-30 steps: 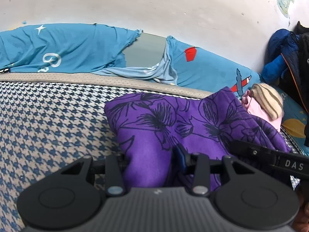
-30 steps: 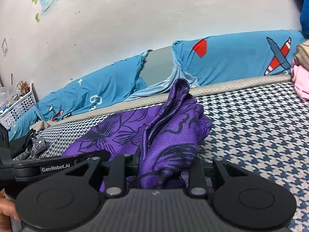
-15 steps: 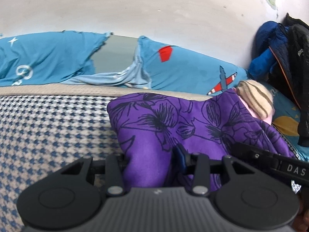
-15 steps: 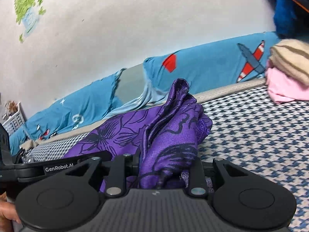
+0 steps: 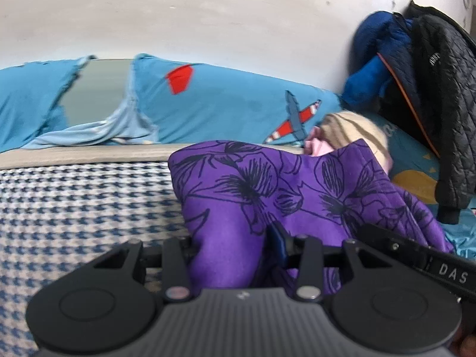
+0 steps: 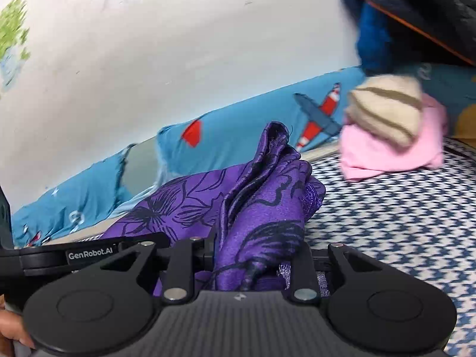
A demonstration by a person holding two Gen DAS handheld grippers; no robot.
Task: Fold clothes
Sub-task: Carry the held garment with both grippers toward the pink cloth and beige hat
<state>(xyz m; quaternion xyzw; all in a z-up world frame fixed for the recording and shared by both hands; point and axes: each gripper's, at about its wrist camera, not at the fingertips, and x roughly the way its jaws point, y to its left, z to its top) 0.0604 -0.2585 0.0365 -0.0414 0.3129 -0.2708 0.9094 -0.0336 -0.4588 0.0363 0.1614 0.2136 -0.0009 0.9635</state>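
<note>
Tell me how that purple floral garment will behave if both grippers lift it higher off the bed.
Probably floppy: the purple floral garment bunches into soft folds where the right gripper pinches it, and drapes from the left gripper. Its sheen hints at slick fabric, so it may slip from the pads. It looks thin, likely light, and should sag between the grips.

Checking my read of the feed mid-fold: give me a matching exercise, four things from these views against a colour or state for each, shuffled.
Things:
1. floral garment
2. striped beige piece
3. quilted jacket
4. bedsheet

States:
A. hanging, black
B. blue, with an airplane print
C. purple, gripped by both grippers
D. resting on pink folded clothing

Pairs: 1-C, 2-D, 3-A, 4-B
</note>
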